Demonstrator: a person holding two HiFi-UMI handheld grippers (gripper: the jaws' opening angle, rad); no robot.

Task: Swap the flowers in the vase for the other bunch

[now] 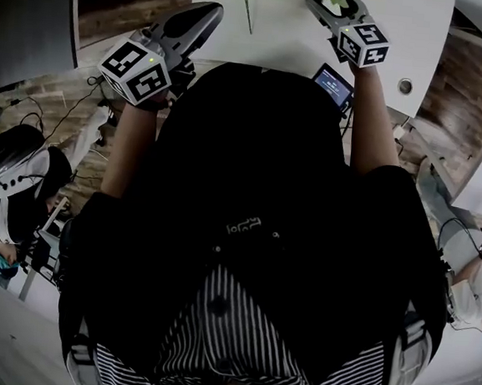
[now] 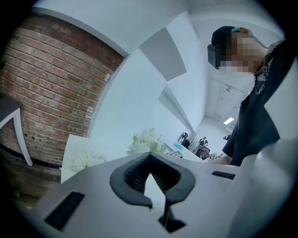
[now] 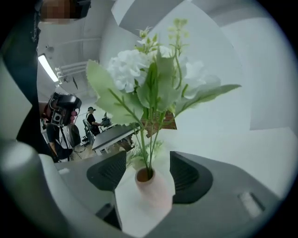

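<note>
White counter (image 3: 260,153): right hand-held gripper (image 3: 148,173) gapes either side of the vase (image 3: 151,190), flowers (image 3: 139,69) standing in it; left hand-held gripper (image 2: 156,186) pinched together, empty. Best grip the stems above the rim, pull straight.

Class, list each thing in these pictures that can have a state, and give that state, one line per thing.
left gripper: shut, nothing between its jaws.
right gripper: open, jaws either side of the vase.
vase: upright on the table, holding flowers.
flowers: in the vase, standing upright.
loose stem: out of the vase, lying on the table.
small screen: lit.
</note>
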